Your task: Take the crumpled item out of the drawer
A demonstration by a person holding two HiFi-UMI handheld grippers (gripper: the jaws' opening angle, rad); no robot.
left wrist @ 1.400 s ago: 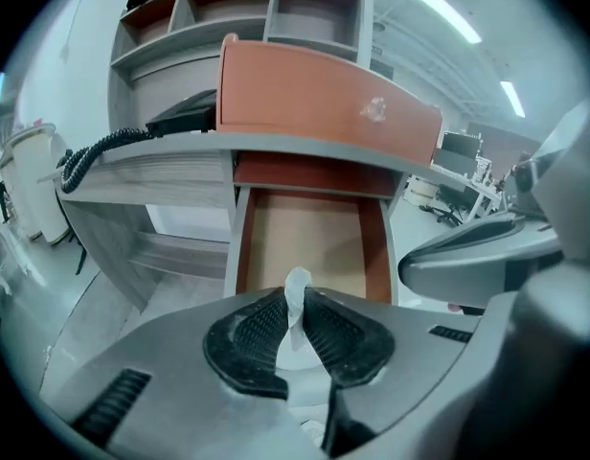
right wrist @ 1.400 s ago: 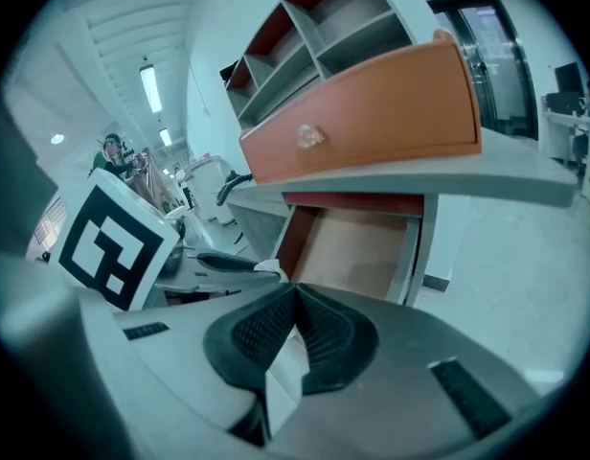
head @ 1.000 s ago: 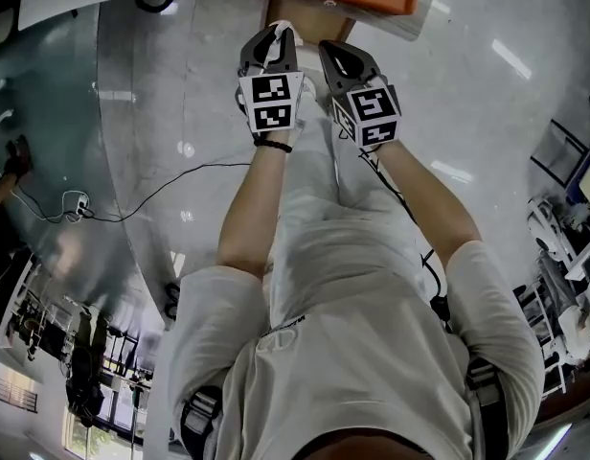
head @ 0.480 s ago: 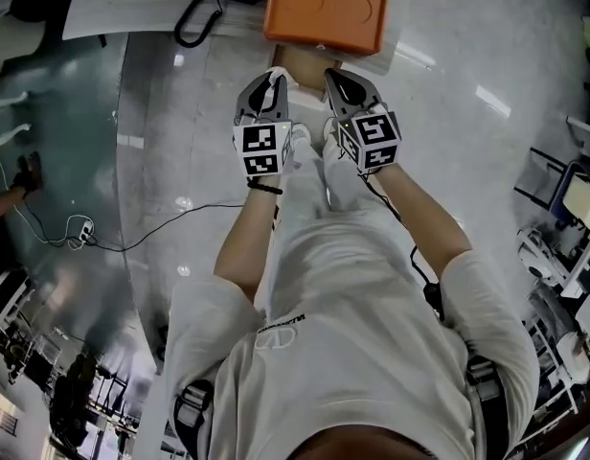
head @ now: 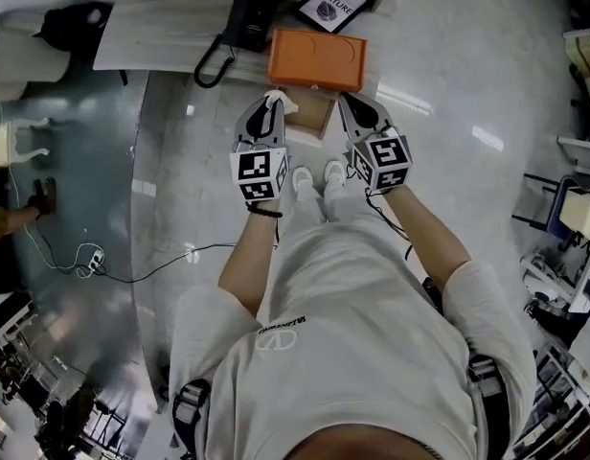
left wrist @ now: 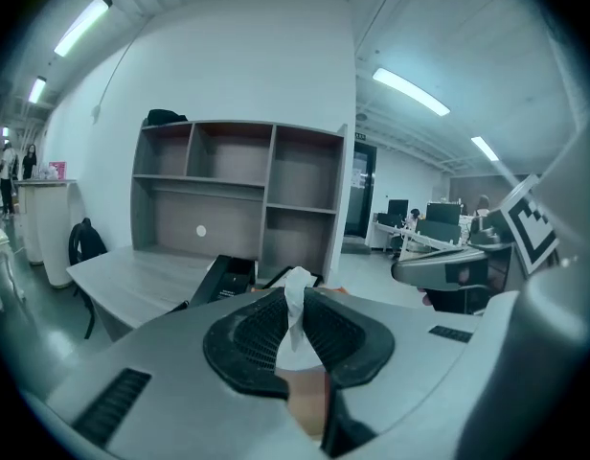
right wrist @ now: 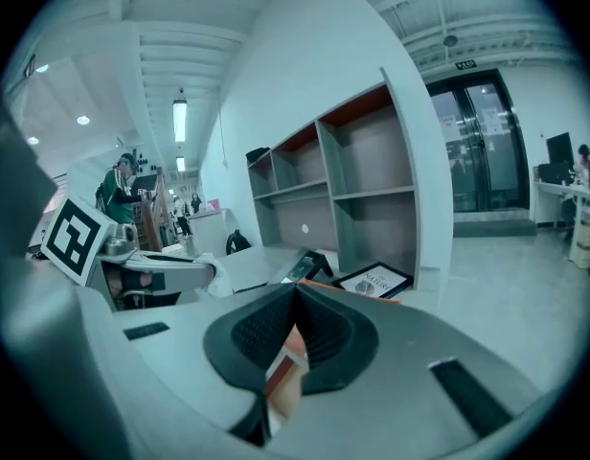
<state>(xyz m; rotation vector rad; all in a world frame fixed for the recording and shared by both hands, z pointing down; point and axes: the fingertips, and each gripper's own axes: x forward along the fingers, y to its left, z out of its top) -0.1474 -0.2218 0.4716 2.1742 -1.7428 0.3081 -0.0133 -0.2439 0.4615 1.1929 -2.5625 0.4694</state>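
A white crumpled tissue (left wrist: 295, 305) stands pinched between the dark pads of my left gripper (left wrist: 296, 300), which is shut on it. In the head view the tissue (head: 283, 101) pokes out of the left gripper (head: 273, 103), held above the open brown drawer (head: 312, 115) of a small orange-topped cabinet (head: 317, 59) on the floor. My right gripper (head: 347, 102) is raised beside it, level with the left. Its jaws (right wrist: 295, 293) meet at the tips with nothing between them. From the right gripper view the tissue (right wrist: 205, 264) shows at the left gripper's tip.
A grey desk (head: 151, 27) with a black telephone (head: 239, 19) and a framed "NATURE" print (head: 333, 4) stands behind the cabinet. An open shelf unit (left wrist: 242, 195) sits on the desk. The person's white shoes (head: 314, 178) stand on the glossy floor. A cable (head: 142, 271) trails at the left.
Both grippers have risen from the drawer, the left one carrying the tissue up with it. The head view has tilted, so the desk, telephone and print have come into sight.
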